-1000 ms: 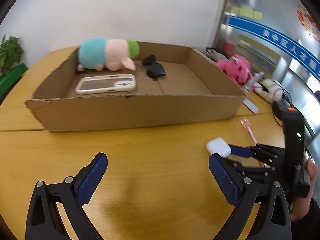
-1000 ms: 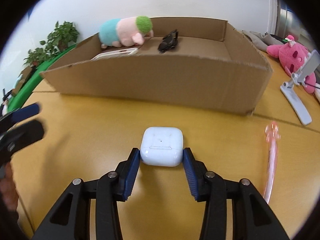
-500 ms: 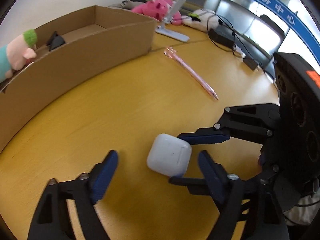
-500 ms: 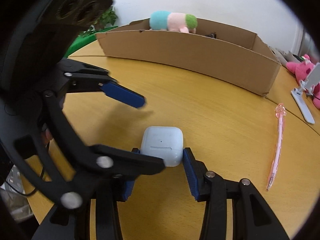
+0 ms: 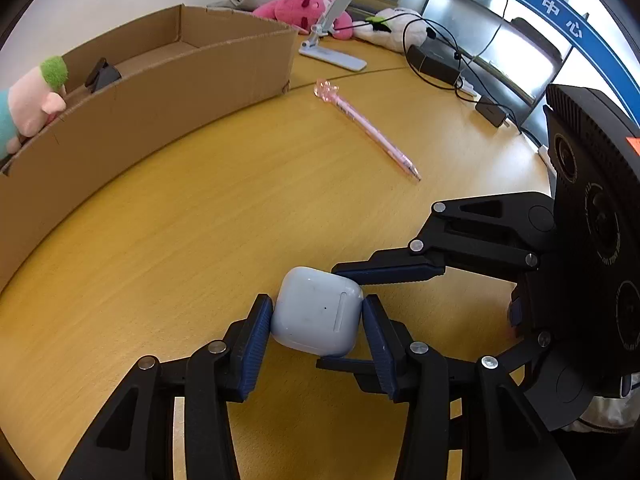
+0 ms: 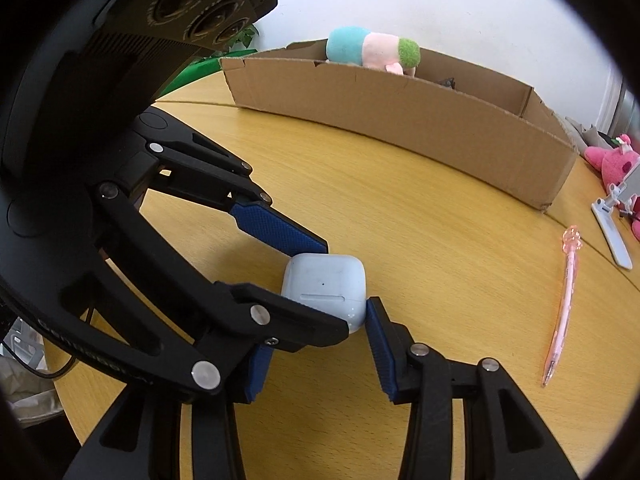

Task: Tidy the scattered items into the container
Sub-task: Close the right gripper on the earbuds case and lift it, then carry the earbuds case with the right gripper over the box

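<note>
A white earbud case (image 5: 318,312) is held above the wooden table between both grippers. My left gripper (image 5: 318,320) is shut on it, a blue pad against each side. My right gripper (image 6: 316,336) also stands around the case (image 6: 326,286), its right pad touching the case's corner; its left pad is hidden behind the left gripper's finger (image 6: 280,236). The cardboard box (image 5: 168,80) lies beyond, holding a plush pig (image 6: 372,50) and a black item (image 5: 102,74). A pink pen (image 5: 368,128) lies on the table to the right.
A pink plush (image 5: 304,4), a white phone stand (image 5: 332,56), a black power adapter with cables (image 5: 436,66) and a white plush (image 5: 396,28) sit past the box's right end. A green plant (image 6: 240,38) stands far left.
The left gripper swung right to the earbud case held by the right gripper and closed its pads on the case's sides.
</note>
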A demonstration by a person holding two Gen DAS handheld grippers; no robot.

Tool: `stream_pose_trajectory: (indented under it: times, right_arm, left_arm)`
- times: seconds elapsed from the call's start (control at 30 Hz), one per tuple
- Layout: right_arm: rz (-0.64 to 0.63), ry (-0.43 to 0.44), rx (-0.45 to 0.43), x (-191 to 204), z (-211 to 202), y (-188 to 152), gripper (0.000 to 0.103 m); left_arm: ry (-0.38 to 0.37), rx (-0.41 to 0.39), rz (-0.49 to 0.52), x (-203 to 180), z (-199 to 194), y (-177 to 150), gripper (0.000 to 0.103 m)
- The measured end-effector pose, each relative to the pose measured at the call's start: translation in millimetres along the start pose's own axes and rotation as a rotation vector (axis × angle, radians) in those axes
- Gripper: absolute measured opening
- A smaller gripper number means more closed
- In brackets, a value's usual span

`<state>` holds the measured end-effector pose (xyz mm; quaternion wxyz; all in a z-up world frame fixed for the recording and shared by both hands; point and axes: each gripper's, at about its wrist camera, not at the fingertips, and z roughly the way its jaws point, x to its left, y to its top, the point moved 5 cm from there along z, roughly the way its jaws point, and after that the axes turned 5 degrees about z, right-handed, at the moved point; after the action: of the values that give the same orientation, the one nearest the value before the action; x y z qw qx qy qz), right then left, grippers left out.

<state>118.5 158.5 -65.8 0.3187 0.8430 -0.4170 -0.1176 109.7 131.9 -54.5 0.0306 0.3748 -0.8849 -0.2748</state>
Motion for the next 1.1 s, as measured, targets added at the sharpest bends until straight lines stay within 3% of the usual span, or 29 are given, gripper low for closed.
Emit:
stream_pose_trajectory:
  times: [0.2, 0.6, 1.1]
  right_arm:
    - [-0.028, -0.024, -0.060, 3, -19, 27, 0.043]
    - [-0.129, -0.056, -0.180, 11, -50, 124, 0.043]
    - [-0.205, 0.041, -0.173, 42, -23, 212, 0.043]
  left_arm:
    - [0.043, -0.061, 0.010, 9, -35, 19, 0.049]
    - [0.147, -0.182, 0.028, 51, -112, 68, 0.049]
    - [0.222, -0.208, -0.068, 143, -157, 79, 0.049]
